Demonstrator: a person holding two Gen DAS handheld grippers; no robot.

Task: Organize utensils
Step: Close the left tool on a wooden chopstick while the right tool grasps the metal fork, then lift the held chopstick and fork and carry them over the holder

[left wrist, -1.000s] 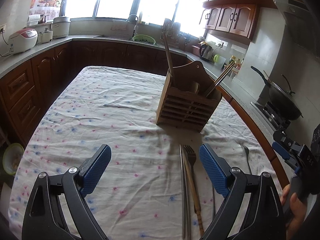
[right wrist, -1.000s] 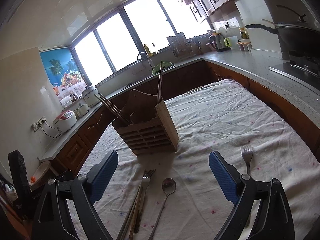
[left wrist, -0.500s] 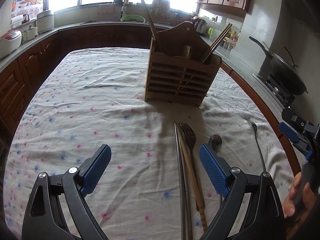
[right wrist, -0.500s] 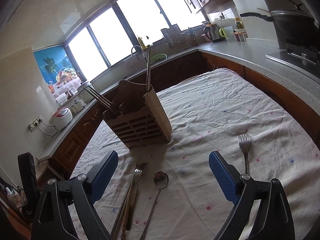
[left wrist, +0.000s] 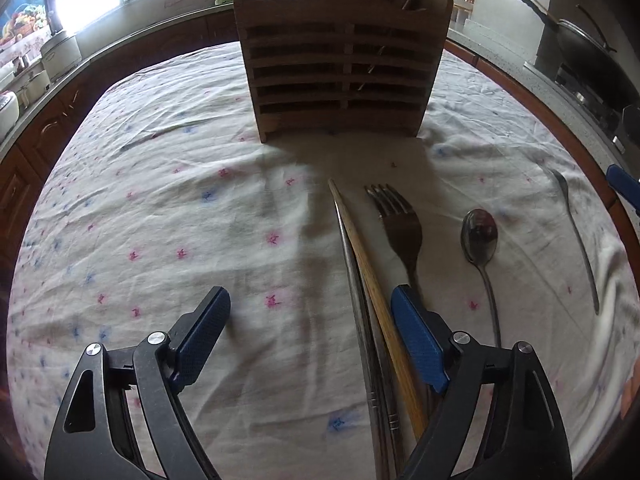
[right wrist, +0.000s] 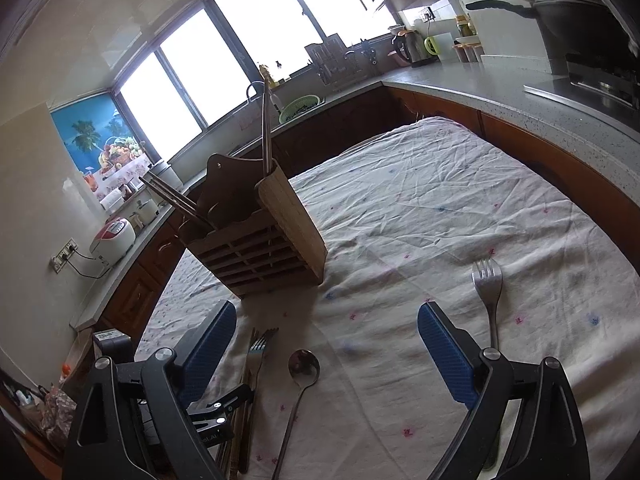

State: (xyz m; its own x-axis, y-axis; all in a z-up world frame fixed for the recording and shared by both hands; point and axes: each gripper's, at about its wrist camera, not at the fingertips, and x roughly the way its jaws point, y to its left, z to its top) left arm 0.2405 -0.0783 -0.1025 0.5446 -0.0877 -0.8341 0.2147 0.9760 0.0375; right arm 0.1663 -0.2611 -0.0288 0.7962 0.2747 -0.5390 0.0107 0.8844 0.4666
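Observation:
A slatted wooden utensil holder [left wrist: 344, 64] stands on the floral tablecloth [left wrist: 160, 216], with chopsticks in it; it also shows in the right wrist view [right wrist: 260, 248]. In front of it lie a wooden chopstick [left wrist: 376, 292] beside a metal one [left wrist: 360, 320], a fork [left wrist: 400, 228], a spoon [left wrist: 480, 240] and a second fork [left wrist: 576, 236]. My left gripper [left wrist: 308, 320] is open, low over the cloth, its right finger beside the chopsticks and over the fork's handle. My right gripper [right wrist: 326, 344] is open above the spoon [right wrist: 304, 364], with the second fork [right wrist: 488, 280] just right of it.
Kitchen counters run round the table: a rice cooker [right wrist: 114, 236] at left, a sink and green colander [right wrist: 300, 106] at the back, a wok on the stove [left wrist: 592, 64] at right. The left gripper's body [right wrist: 224, 404] lies low left in the right wrist view.
My left gripper has moved forward and down towards the holder, its right finger now beside the chopsticks. The right gripper has dropped and shifted slightly. Both stay open.

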